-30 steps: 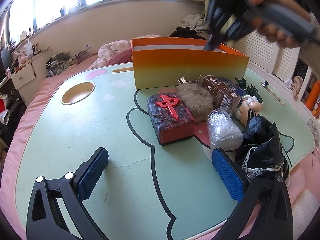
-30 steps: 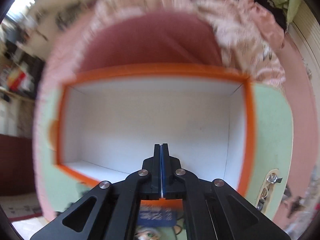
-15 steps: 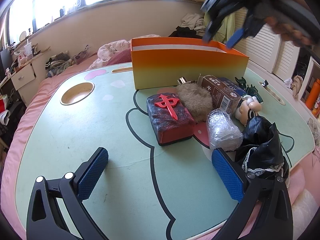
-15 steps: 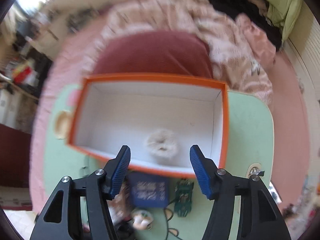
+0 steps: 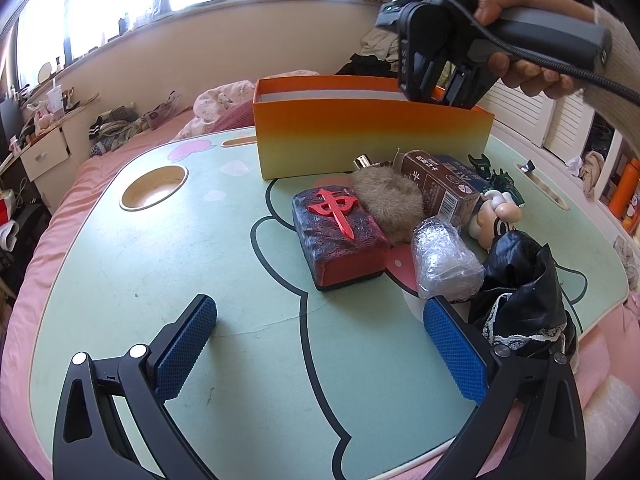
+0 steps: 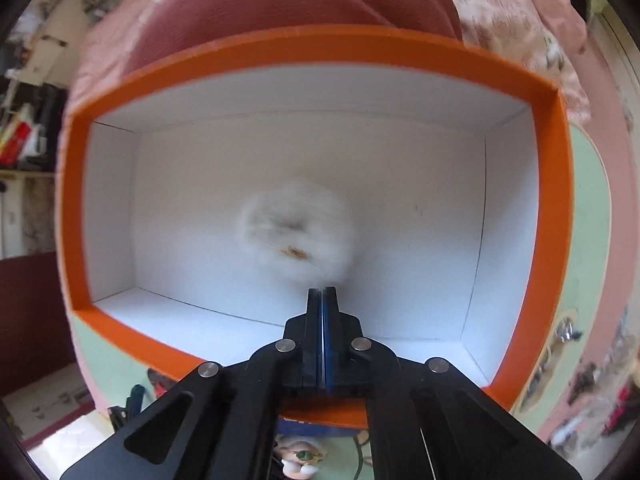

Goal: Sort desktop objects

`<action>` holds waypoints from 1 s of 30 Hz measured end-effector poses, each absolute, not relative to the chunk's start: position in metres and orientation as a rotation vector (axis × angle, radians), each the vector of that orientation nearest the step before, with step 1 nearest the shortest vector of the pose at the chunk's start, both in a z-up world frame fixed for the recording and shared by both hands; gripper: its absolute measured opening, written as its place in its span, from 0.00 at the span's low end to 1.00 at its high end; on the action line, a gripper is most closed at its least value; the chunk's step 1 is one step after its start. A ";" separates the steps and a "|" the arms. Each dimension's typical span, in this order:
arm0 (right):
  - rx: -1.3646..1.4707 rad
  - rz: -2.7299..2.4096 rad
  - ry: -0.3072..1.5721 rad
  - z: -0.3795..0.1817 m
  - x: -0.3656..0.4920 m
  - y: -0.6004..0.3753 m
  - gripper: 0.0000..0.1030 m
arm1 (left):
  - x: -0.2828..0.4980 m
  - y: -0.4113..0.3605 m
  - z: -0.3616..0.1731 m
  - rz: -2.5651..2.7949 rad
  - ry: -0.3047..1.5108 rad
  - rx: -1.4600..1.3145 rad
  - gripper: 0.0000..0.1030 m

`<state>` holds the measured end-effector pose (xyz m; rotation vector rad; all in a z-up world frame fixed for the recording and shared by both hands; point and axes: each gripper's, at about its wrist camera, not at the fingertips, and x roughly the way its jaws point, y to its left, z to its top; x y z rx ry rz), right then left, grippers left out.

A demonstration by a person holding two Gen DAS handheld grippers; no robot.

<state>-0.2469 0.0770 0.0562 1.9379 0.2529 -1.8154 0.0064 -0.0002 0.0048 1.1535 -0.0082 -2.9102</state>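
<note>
An orange box (image 5: 372, 140) with white inner walls stands at the back of the green table (image 5: 160, 280). A blurred white fluffy puff (image 6: 296, 236) lies on the floor of the orange box (image 6: 304, 46). My right gripper (image 6: 321, 292) points down into the box just in front of the puff, shut, with nothing between its pads. In the left wrist view a person's hand (image 5: 528, 64) holds it over the box's right end, its fingertips hidden behind the wall. My left gripper (image 5: 320, 308) is open low over the table, short of a red and dark block (image 5: 340, 240).
Right of the block lie a brown fur puff (image 5: 388, 200), a brown carton (image 5: 436, 184), a bubble-wrapped bundle (image 5: 440, 264), a black lace-trimmed cloth (image 5: 524, 292), a small figurine (image 5: 496, 216) and a dark green toy (image 5: 500, 180). A round cup recess (image 5: 154, 188) is at the left.
The right gripper opened above the box, where the white puff then lay on the floor, then shut again and sank closer to the box. The left gripper has not moved.
</note>
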 end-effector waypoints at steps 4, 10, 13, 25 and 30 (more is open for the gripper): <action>1.825 -1.878 0.135 0.089 -0.252 0.105 0.02 | 0.006 0.000 0.005 -2.910 -0.008 1.154 1.00; 1.678 -1.974 0.186 0.123 -0.235 0.102 0.46 | 0.007 0.000 0.005 -2.910 -0.008 1.153 1.00; 1.584 -2.041 0.182 0.110 -0.233 0.077 0.77 | 0.006 0.000 0.005 -2.910 -0.008 1.153 1.00; 1.546 -2.089 0.111 0.088 -0.229 0.058 0.36 | 0.006 0.002 0.004 -2.914 -0.007 1.151 1.00; 1.224 -2.146 0.111 0.145 -0.161 0.114 0.36 | 0.007 0.001 0.004 -2.914 -0.007 1.150 1.00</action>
